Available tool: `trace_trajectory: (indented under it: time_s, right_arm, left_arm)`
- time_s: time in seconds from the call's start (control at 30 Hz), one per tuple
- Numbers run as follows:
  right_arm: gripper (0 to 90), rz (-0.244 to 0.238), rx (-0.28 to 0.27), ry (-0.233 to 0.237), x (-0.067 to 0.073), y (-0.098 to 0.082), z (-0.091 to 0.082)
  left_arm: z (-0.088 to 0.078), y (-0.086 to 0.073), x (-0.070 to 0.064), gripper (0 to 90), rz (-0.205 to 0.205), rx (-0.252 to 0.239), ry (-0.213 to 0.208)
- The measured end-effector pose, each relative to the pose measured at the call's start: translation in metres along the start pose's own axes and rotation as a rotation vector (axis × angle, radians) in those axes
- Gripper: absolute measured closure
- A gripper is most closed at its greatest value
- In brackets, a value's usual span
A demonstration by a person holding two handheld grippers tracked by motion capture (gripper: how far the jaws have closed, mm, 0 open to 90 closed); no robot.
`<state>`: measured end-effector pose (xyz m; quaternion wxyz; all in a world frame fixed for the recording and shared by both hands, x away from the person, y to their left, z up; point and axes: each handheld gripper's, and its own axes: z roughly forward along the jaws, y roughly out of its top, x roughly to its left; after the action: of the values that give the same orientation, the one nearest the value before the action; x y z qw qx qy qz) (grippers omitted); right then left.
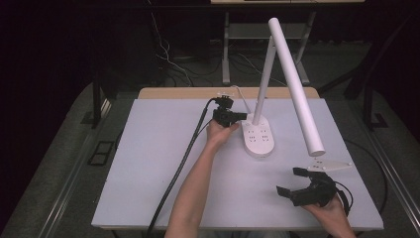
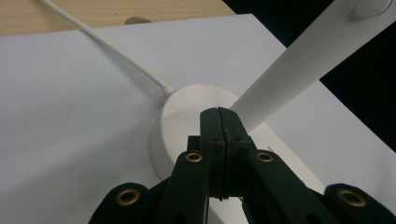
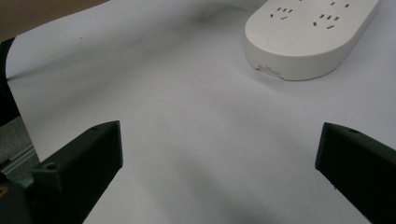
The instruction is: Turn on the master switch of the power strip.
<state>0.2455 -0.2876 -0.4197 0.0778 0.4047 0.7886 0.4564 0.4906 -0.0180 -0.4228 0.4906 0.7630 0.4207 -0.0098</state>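
Left gripper (image 1: 243, 116) jaws pressed together, empty, tips at the white plastic desk lamp's oval socket base (image 1: 259, 138) (mid-table, by the stem); right gripper (image 1: 292, 181) jaws wide apart, empty.

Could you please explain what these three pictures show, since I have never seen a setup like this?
A person sits at a table with hand-held tongs in each hand. One picture looks down from above; the other two come from cameras riding on each pair of tongs. On the table stands a white desk lamp whose base carries power sockets. The left tongs are shut, with nothing between the jaws, their tip at the base near the lamp's stem; whether they touch it I cannot tell. The right tongs are open and hold nothing.
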Motion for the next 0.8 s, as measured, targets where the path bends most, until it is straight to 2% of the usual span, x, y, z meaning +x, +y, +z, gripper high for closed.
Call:
trace_trajectory:
  time_s: [0.47, 0.73, 0.8]
  right_arm:
    - [0.2, 0.005, 0.008, 0.002, 0.000, 0.000, 0.002]
    - [0.2, 0.001, 0.007, 0.003, 0.000, 0.000, 0.002]
    - [0.2, 0.001, 0.006, 0.004, 0.000, 0.000, 0.002]
  left_arm:
    - [0.008, -0.008, 0.001, 89.5, 0.009, 0.032, 0.026]
    - [0.014, -0.011, 0.001, 89.5, -0.002, 0.032, 0.037]
    - [0.016, -0.010, 0.001, 89.5, -0.018, 0.022, 0.045]
